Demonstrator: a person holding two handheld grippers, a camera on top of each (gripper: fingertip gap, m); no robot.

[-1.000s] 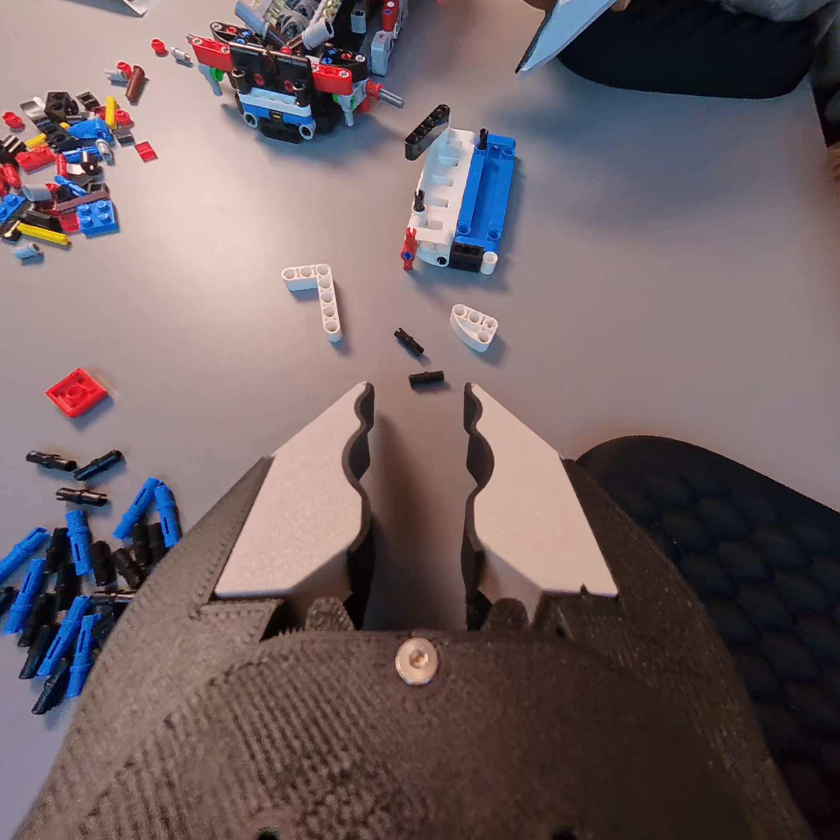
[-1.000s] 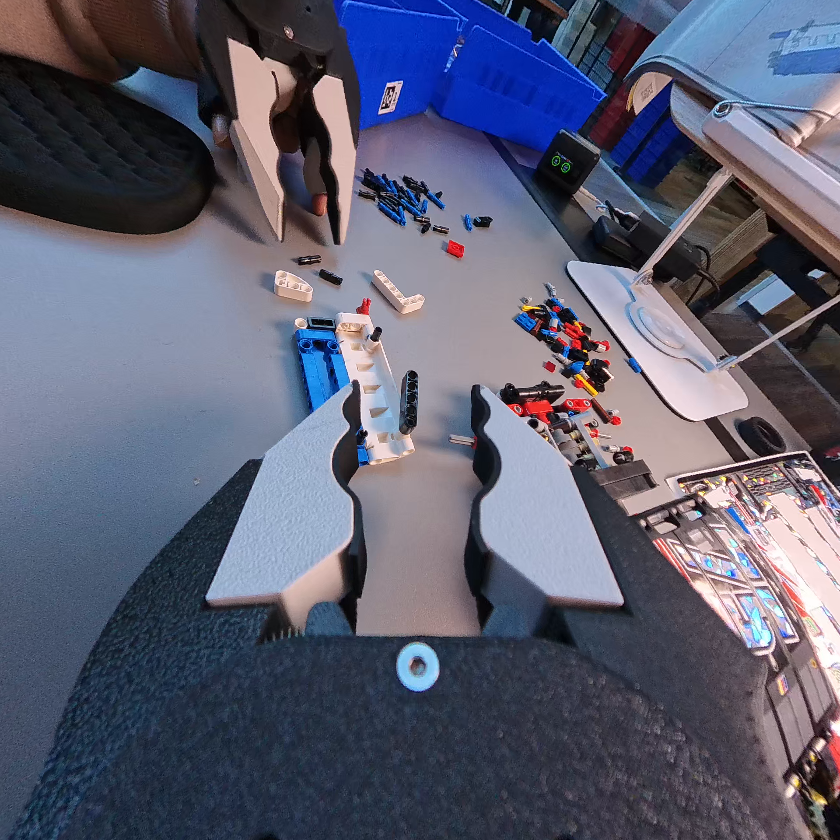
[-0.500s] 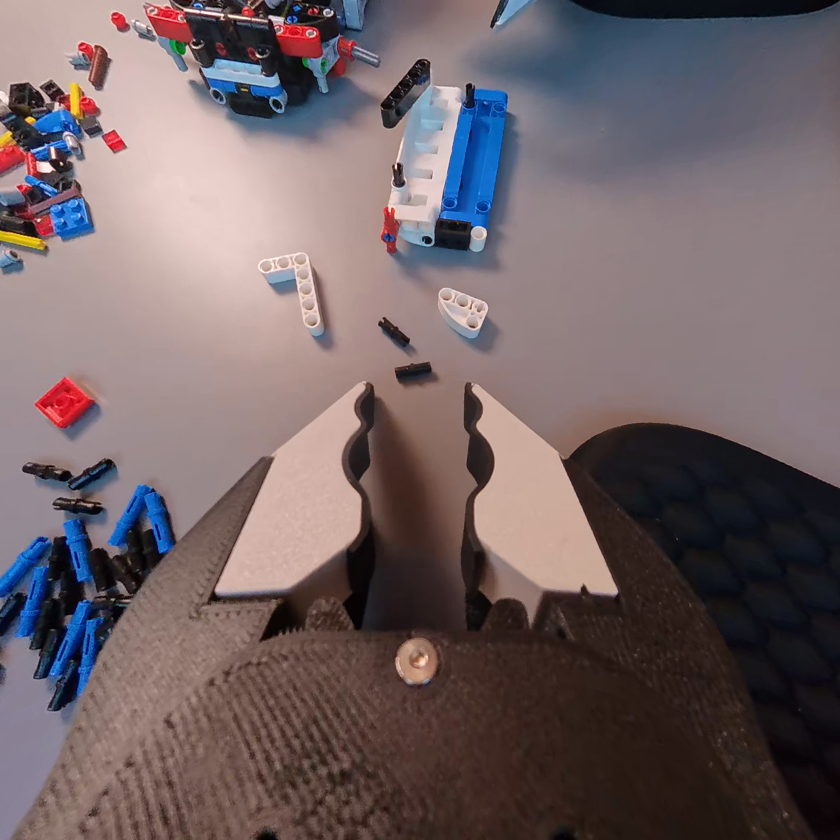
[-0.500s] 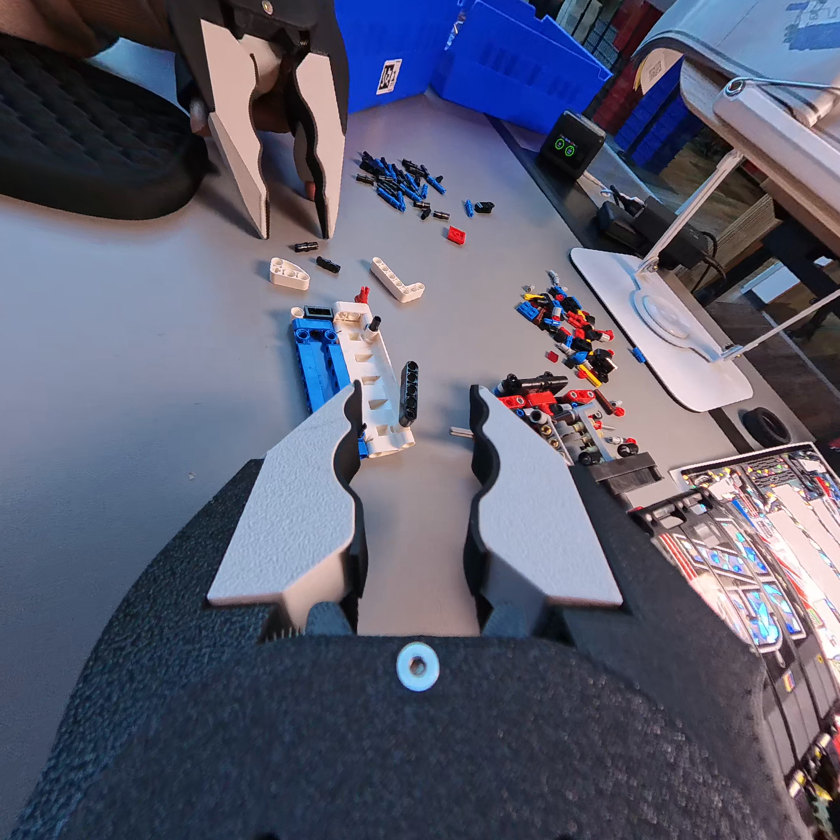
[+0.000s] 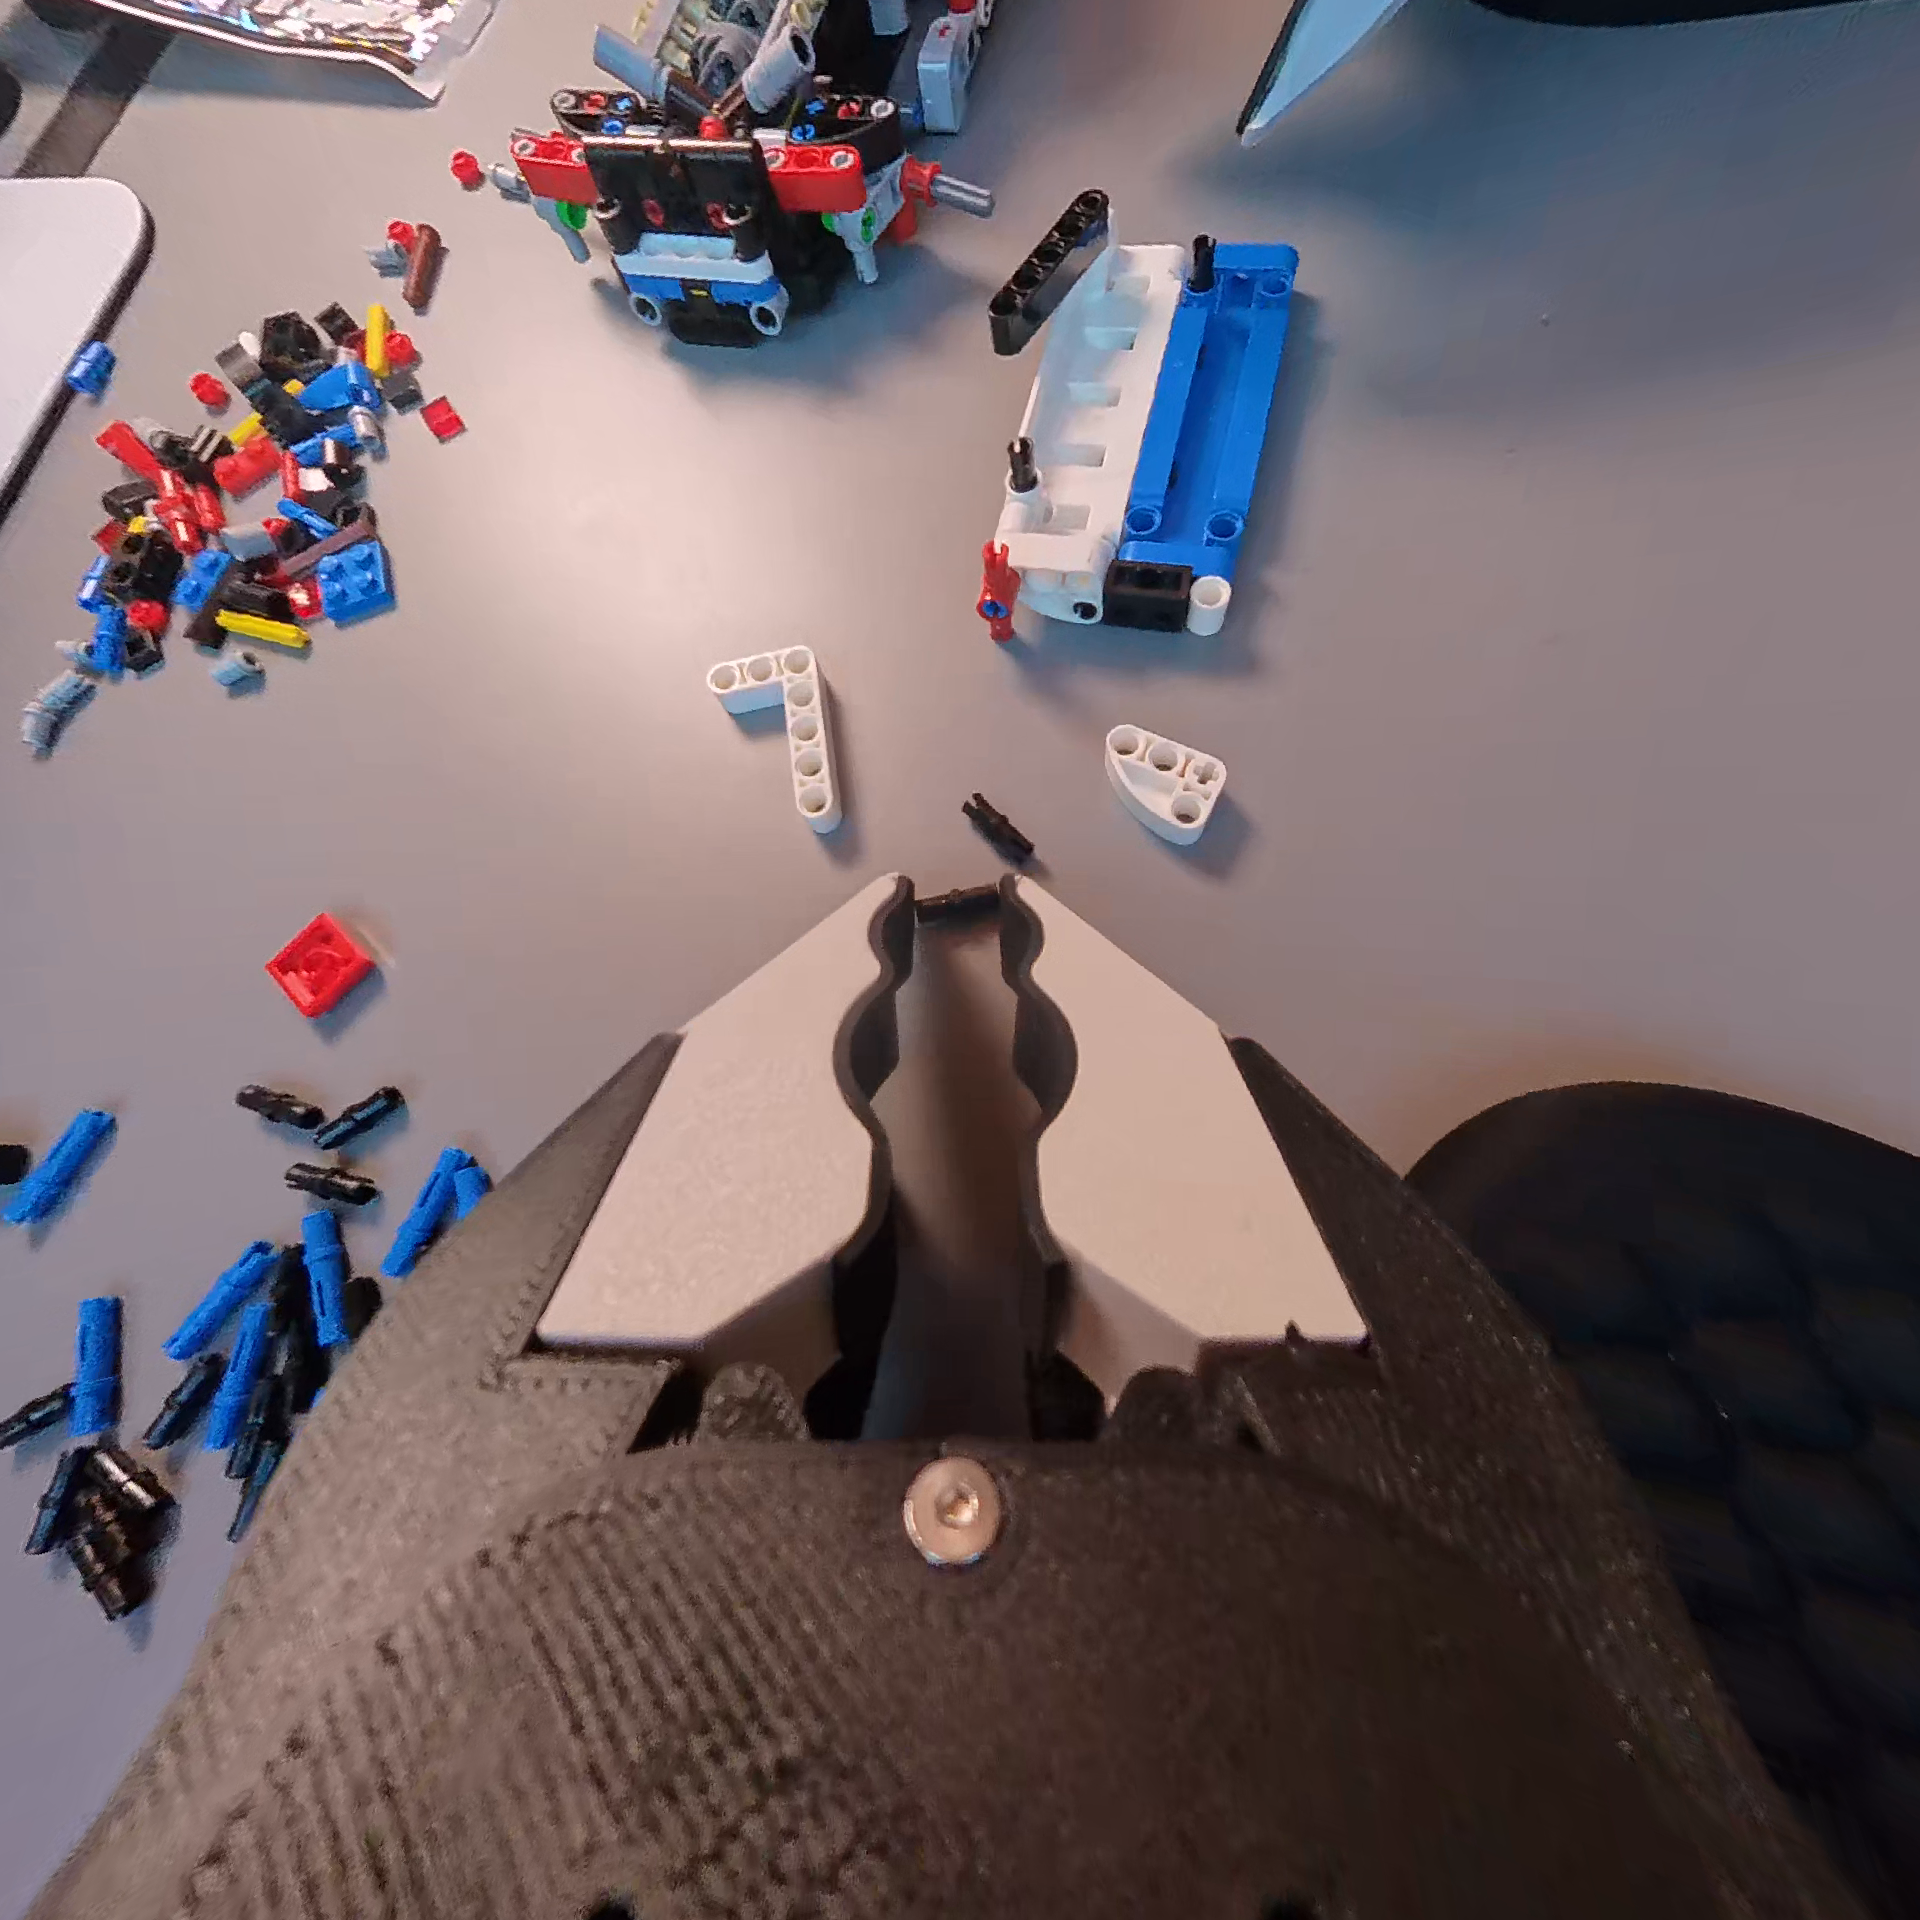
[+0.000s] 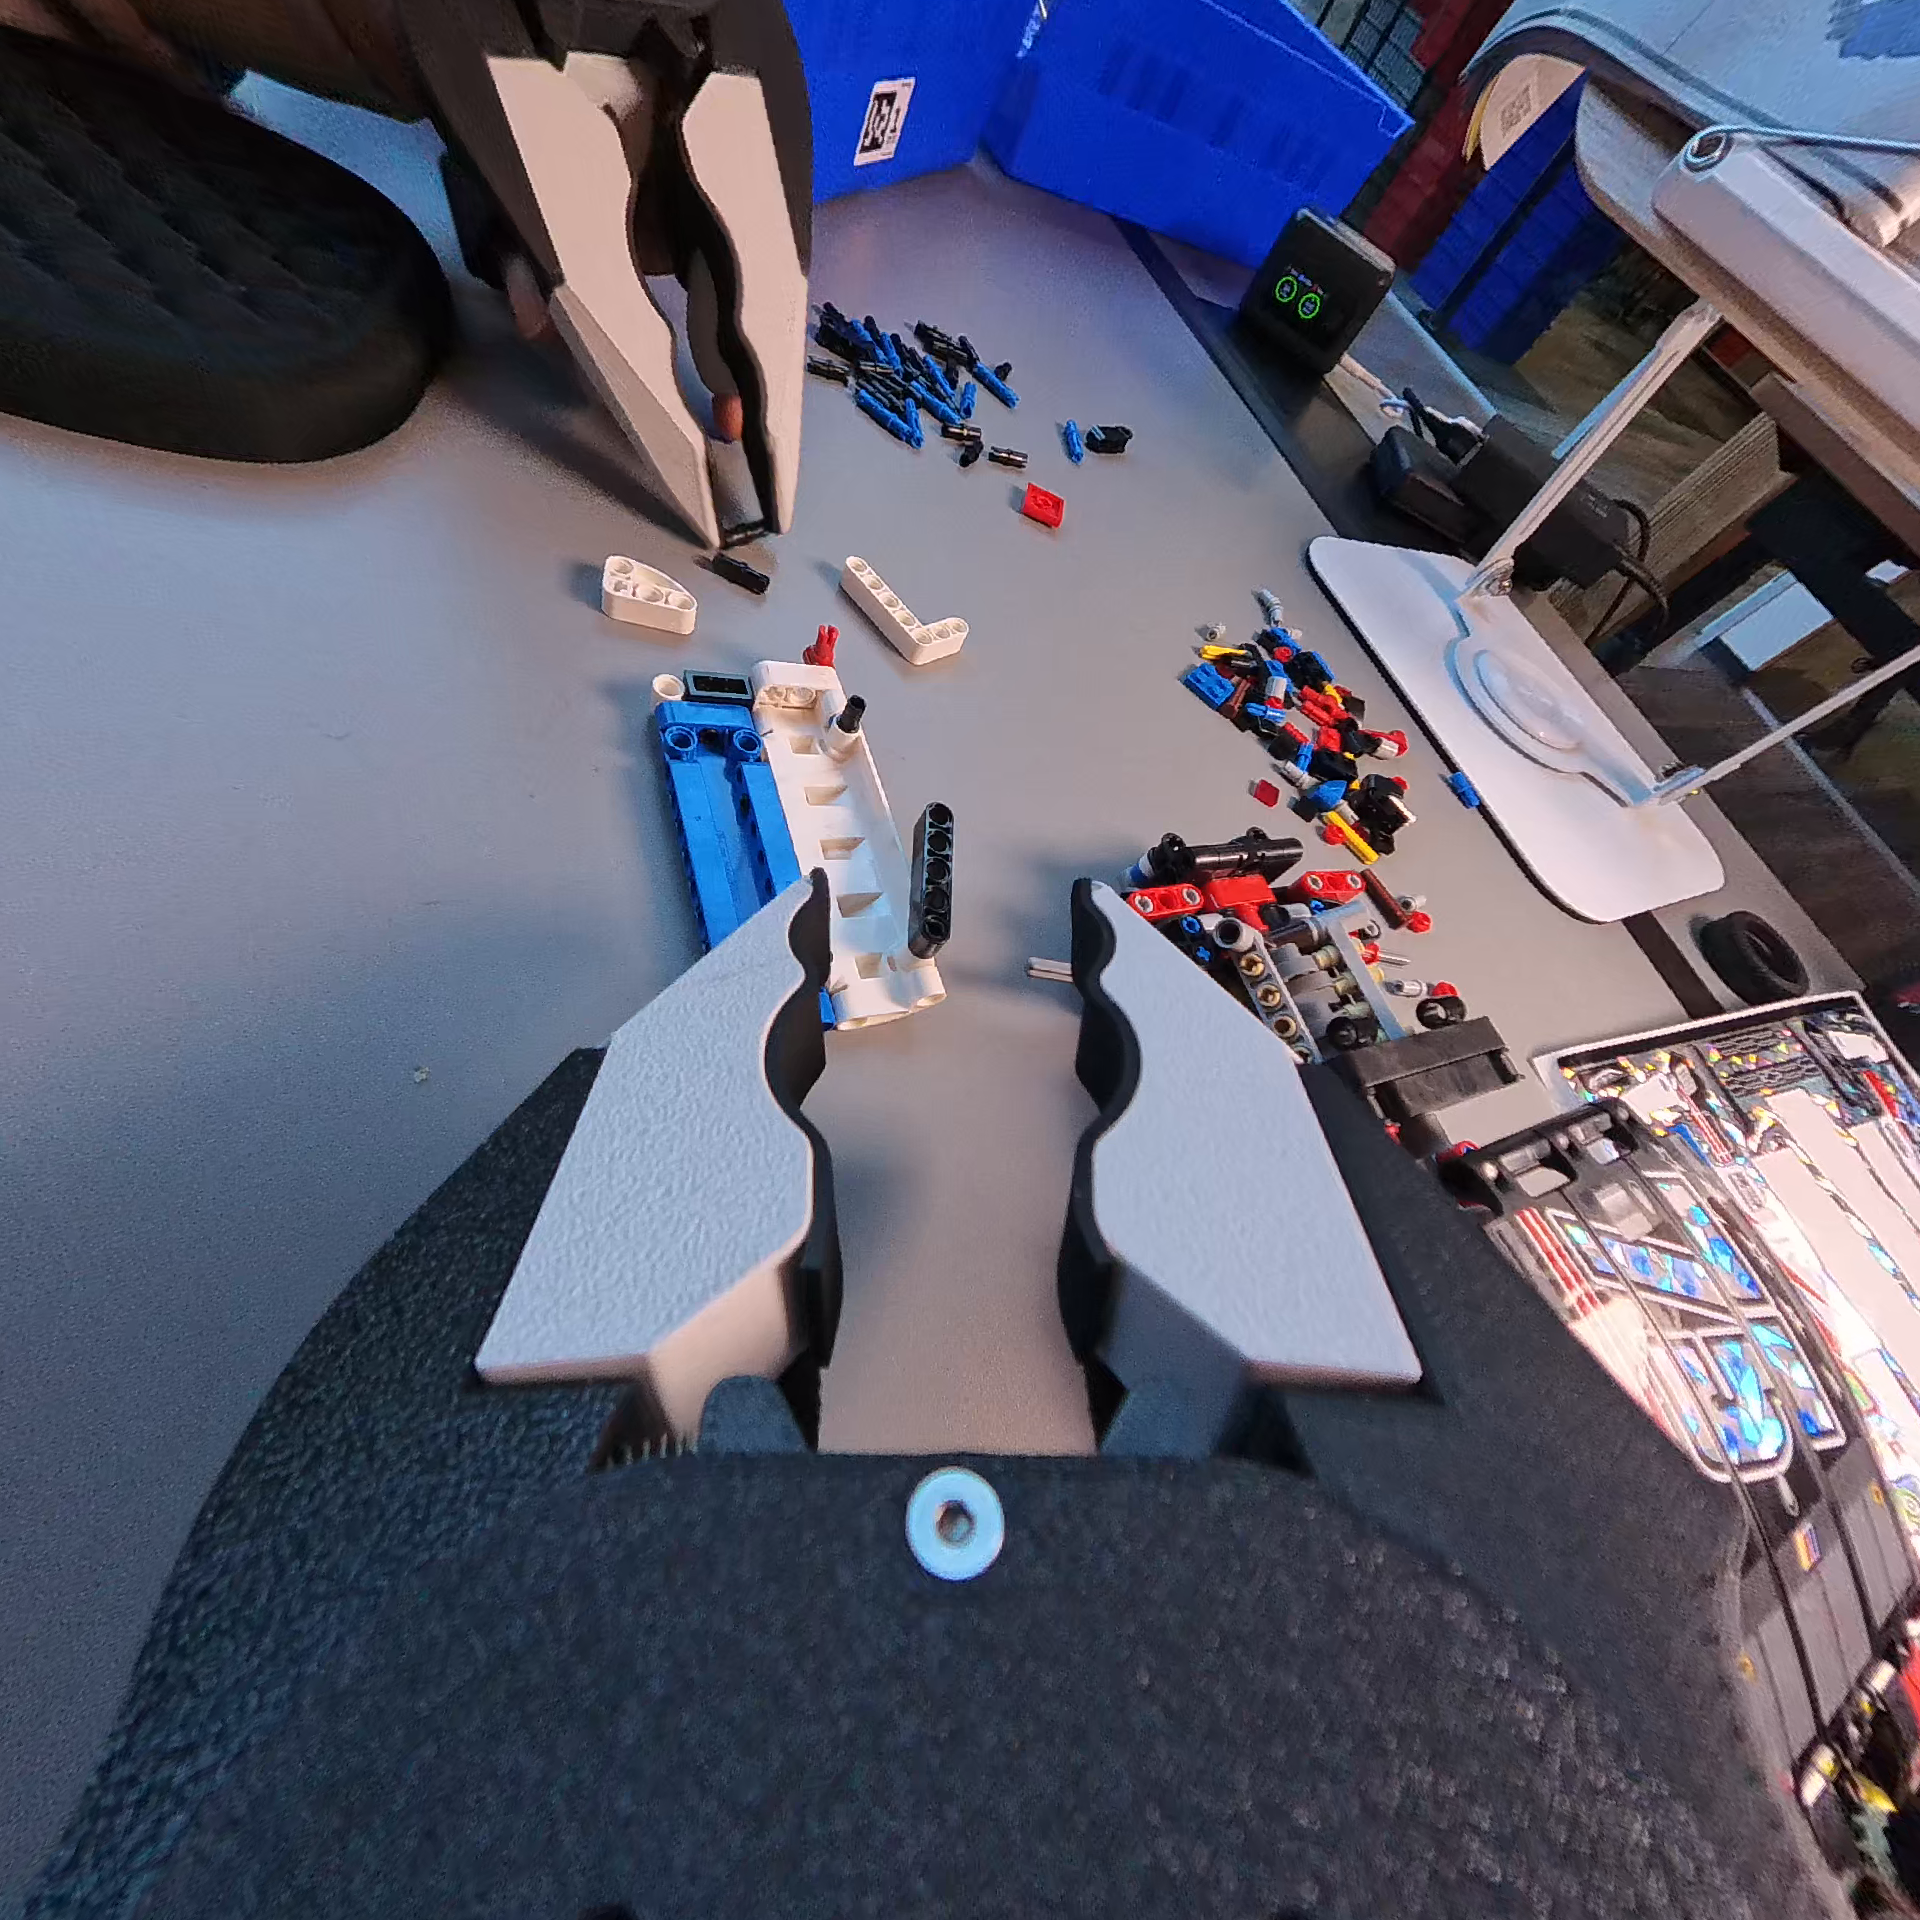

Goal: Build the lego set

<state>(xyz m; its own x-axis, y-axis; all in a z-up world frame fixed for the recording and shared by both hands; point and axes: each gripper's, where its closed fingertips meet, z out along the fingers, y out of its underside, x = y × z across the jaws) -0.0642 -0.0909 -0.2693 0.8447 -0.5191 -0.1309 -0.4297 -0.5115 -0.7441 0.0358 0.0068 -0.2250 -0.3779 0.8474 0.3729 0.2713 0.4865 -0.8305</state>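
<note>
left gripper point(image 5: 958, 896): jaws drawn in until the tips pinched a short black pin point(image 5: 957, 902) crosswise, right down at the grey table point(image 5: 1558, 727).
right gripper point(image 6: 943, 914): jaws spread, nothing between them, hanging over the near end of the blue and white panel point(image 6: 790, 821).
done so far: a red, black and grey chassis point(image 5: 717, 208) stood partly built; the panel already carried two upright black pins and a black beam point(image 5: 1047, 272) leaning on it.
still to do: plenty, i'd say. a second black pin point(image 5: 997, 828), a white l-shaped beam point(image 5: 790, 727), a white curved piece point(image 5: 1169, 781), and piles of blue and black pins point(image 5: 249, 1340) and mixed small parts point(image 5: 239, 488) lay loose.
materials: glossy hard plastic parts with round holes; matte grey wavy-edged jaw faces on rough black printed bodies.
</note>
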